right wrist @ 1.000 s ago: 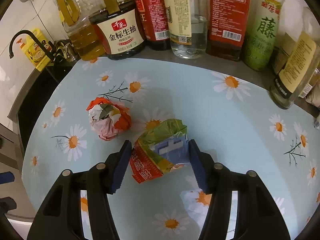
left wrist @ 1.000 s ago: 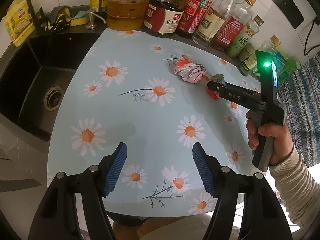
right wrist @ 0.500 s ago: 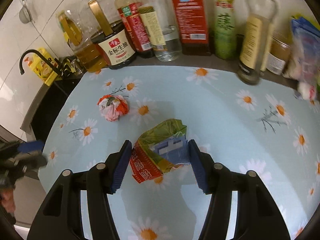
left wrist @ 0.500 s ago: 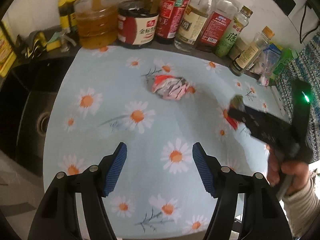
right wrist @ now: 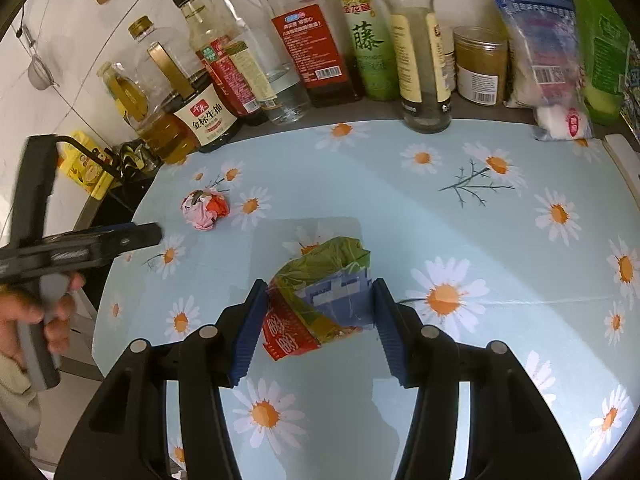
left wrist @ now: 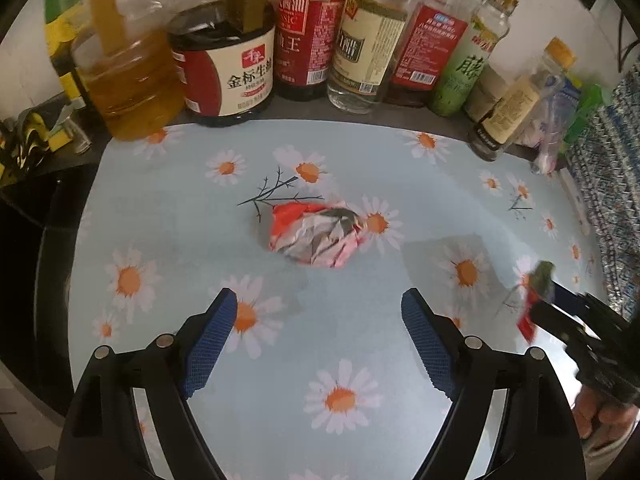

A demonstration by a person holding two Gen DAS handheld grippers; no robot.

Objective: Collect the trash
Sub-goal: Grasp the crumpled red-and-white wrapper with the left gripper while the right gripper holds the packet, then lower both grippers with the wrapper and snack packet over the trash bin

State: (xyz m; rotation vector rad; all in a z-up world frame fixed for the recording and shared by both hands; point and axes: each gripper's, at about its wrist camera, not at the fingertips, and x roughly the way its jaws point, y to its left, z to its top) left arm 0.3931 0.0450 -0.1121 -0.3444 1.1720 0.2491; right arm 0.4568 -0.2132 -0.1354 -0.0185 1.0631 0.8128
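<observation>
A crumpled red, white and pink wrapper ball [left wrist: 316, 236] lies on the daisy-print mat [left wrist: 200, 216]; it also shows in the right wrist view [right wrist: 205, 210]. My left gripper [left wrist: 318, 338] is open and empty, a short way in front of the ball and pointing at it. My right gripper [right wrist: 318, 326] is shut on a crushed green, blue and red snack packet [right wrist: 320, 300] and holds it above the mat. The right gripper with the packet [left wrist: 536, 296] shows at the right edge of the left wrist view. The left gripper [right wrist: 132, 236] shows at the left of the right wrist view.
A row of oil, soy sauce and vinegar bottles [left wrist: 304, 36] lines the back of the counter. A dark sink [left wrist: 24, 208] lies to the left. Bagged goods [right wrist: 548, 56] and a jar [right wrist: 478, 66] stand at the back right.
My right gripper has lifted the snack packet and drawn back from the bottles. My left gripper has moved forward and right, closer to the wrapper ball.
</observation>
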